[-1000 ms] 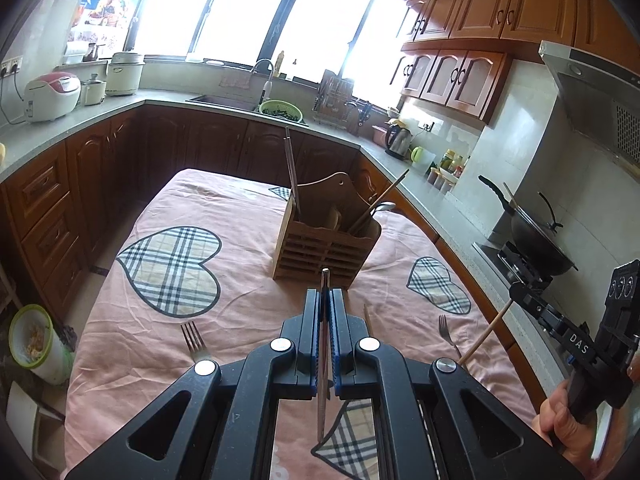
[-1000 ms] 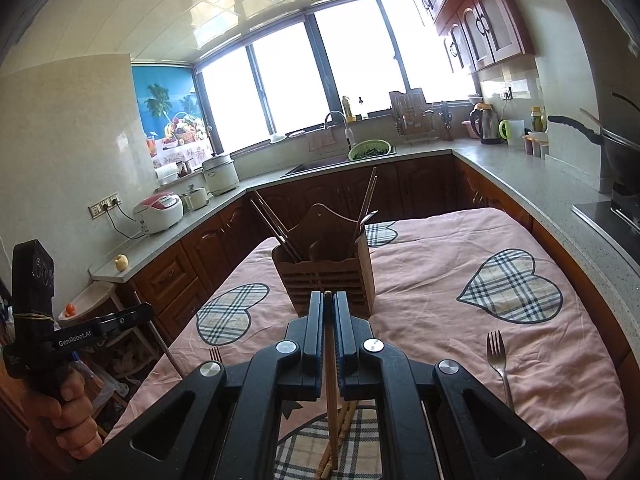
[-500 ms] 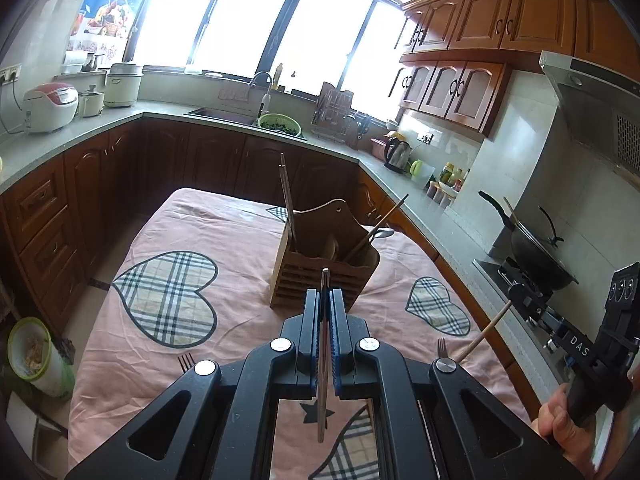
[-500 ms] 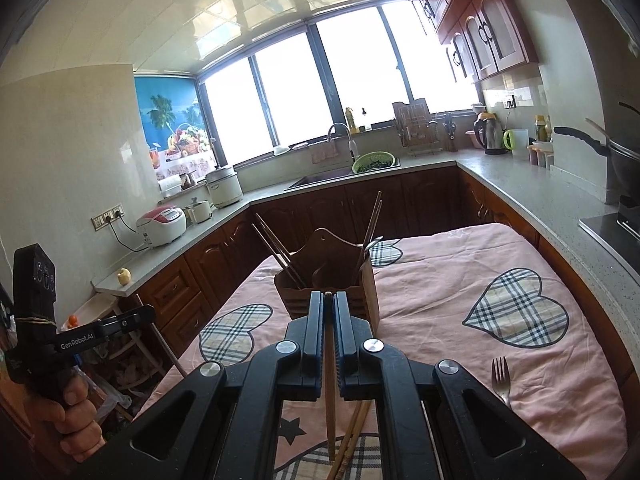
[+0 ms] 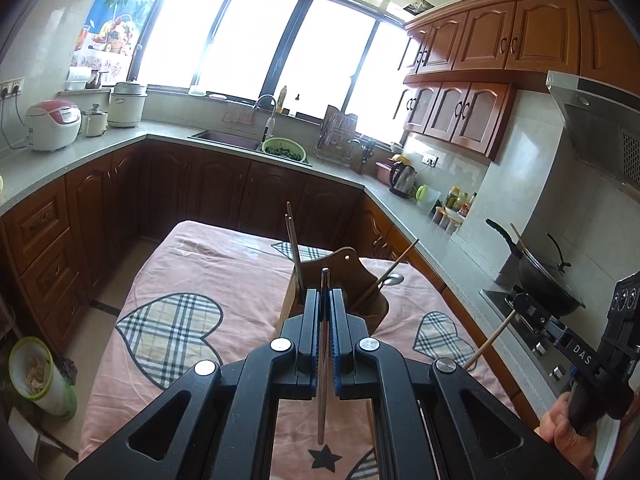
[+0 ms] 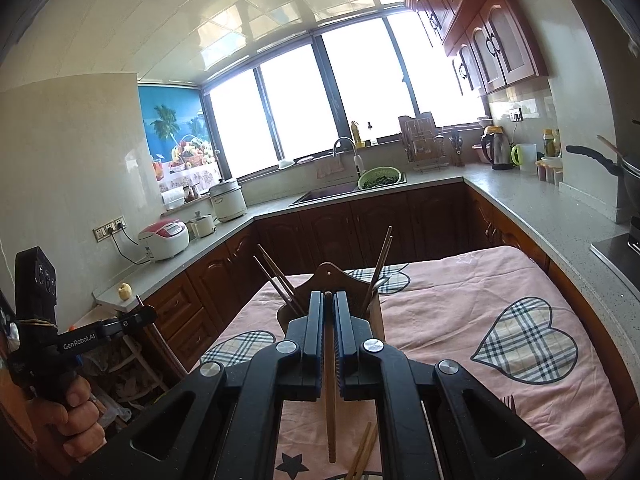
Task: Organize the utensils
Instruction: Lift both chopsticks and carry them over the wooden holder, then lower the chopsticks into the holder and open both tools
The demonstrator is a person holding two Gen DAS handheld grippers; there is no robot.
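Wooden caddy (image 5: 336, 280) is your reference; it sits on the pink heart-print cloth (image 5: 208, 272), and both grippers are above its near side.

Your left gripper (image 5: 325, 300) is closed tight on a thin stick-like utensil (image 5: 322, 360). Its top shows a metallic tip and the lower end hangs free below the jaws. I can't tell from the wrist view whether it's a chopstick or a handle.

Your right gripper (image 6: 329, 304) is clamped on a wooden chopstick (image 6: 329, 400), held the same way, upright, with its long tail hanging toward you.

Risks:
- Both tips sit level with the caddy's tall centre handle (image 6: 332, 276). Drop straight down and you'll likely hit the handle or the rim, not a slot.
- The slots either side of the handle already hold angled chopsticks (image 6: 276, 280) and a spoon (image 5: 390, 280). A descending tail could lever them out or jam against them.
- Thin round sticks pinched at one point can pivot in the pads, so any bump will probably rotate them.
- Both grippers are converging on the caddy, so they could clash. Go one at a time.
- A fork (image 6: 508, 402) and loose chopsticks (image 6: 362, 456) still lie on the cloth nearer you than the caddy; a low tail could sweep them.
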